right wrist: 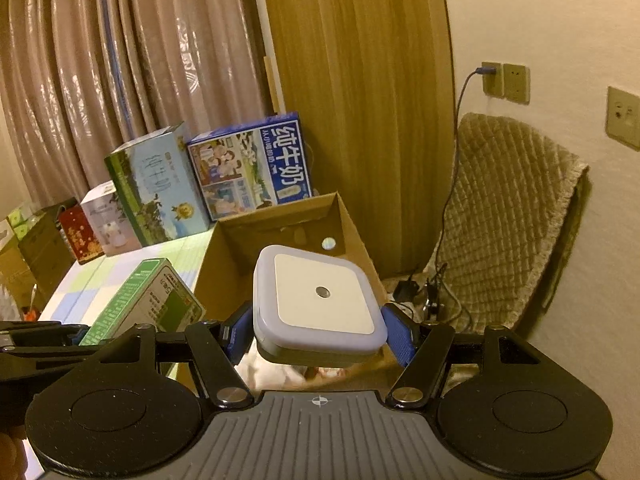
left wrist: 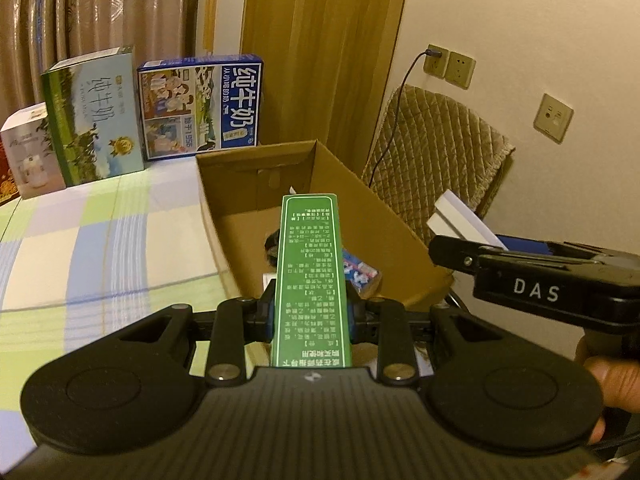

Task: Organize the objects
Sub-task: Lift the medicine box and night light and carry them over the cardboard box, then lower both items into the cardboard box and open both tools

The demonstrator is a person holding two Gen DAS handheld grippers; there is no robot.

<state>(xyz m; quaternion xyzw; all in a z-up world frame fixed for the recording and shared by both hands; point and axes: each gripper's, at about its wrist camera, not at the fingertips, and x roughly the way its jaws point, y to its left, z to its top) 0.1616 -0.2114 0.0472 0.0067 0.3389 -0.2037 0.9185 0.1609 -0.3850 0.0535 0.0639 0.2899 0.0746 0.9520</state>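
Note:
My left gripper point(left wrist: 310, 312) is shut on a long green medicine box point(left wrist: 310, 272), which sticks forward over the open cardboard box point(left wrist: 360, 184). In the right wrist view the same green medicine box point(right wrist: 140, 304) shows at the left, over the table edge. My right gripper point(right wrist: 320, 334) is shut on a square white night light point(right wrist: 318, 300), its blue pads pressing both sides, in front of the cardboard box point(right wrist: 348, 220). In the left wrist view the right gripper's body shows at the right, with the white night light point(left wrist: 460, 216) in its jaws. Small items lie in the box bottom.
Two milk cartons, one green point(left wrist: 92, 120) and one blue point(left wrist: 200, 108), stand at the back of the checked tablecloth point(left wrist: 80, 248) with a white carton point(left wrist: 28, 152). A quilted chair point(right wrist: 508, 208) and cables sit right of the box, by wall sockets point(right wrist: 506, 82). Curtains hang behind.

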